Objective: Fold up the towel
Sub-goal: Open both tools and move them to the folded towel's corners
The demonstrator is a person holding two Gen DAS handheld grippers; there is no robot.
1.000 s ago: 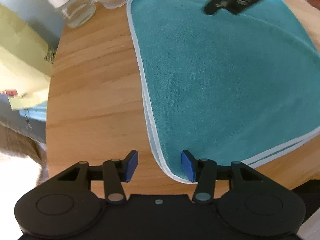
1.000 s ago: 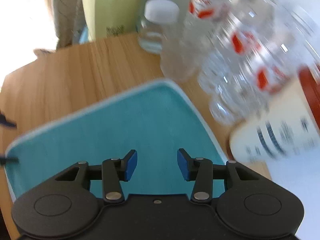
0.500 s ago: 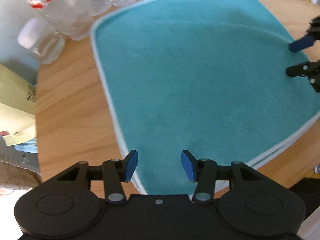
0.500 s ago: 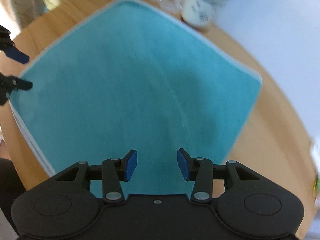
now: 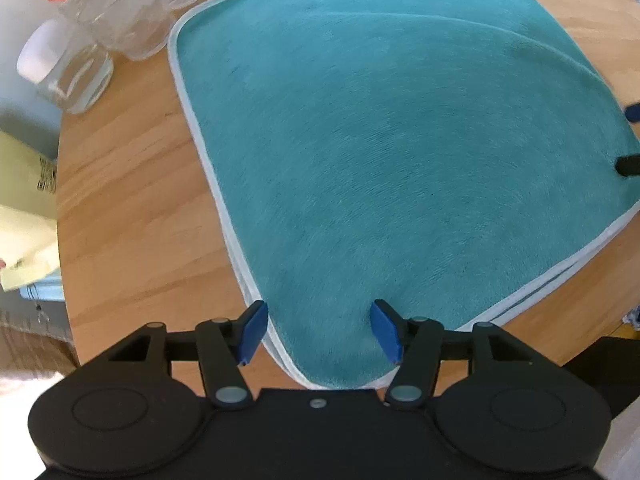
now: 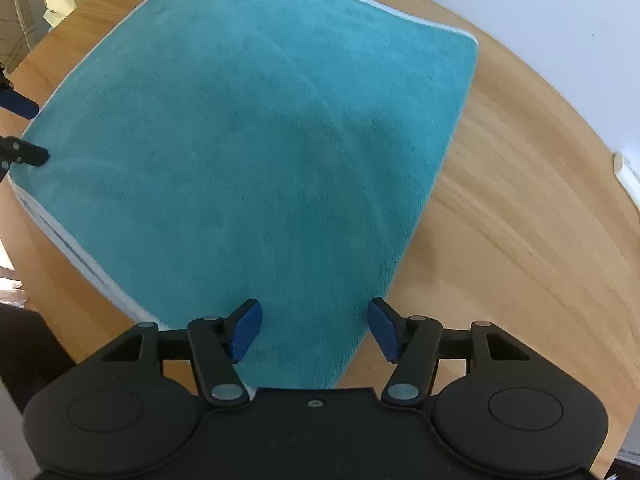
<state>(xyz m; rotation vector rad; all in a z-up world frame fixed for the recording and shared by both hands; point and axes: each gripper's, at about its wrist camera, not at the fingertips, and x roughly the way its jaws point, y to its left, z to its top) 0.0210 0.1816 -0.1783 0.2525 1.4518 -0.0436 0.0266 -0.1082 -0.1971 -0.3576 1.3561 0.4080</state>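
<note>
1. Already the towel (image 5: 400, 152) lies flat on the round table (image 5: 132, 208), doubled, 2 white-edged layers showing at its near side
2. Left gripper (image 5: 319, 330) over towel's near-left corner, jaws opening, nothing pinched
3. Right gripper (image 6: 314, 330) over towel's near-right corner, jaws opening, empty; likely set for next fold
4. Clear bottles (image 5: 120, 12) beyond towel's far-left corner; contents unclear
</note>
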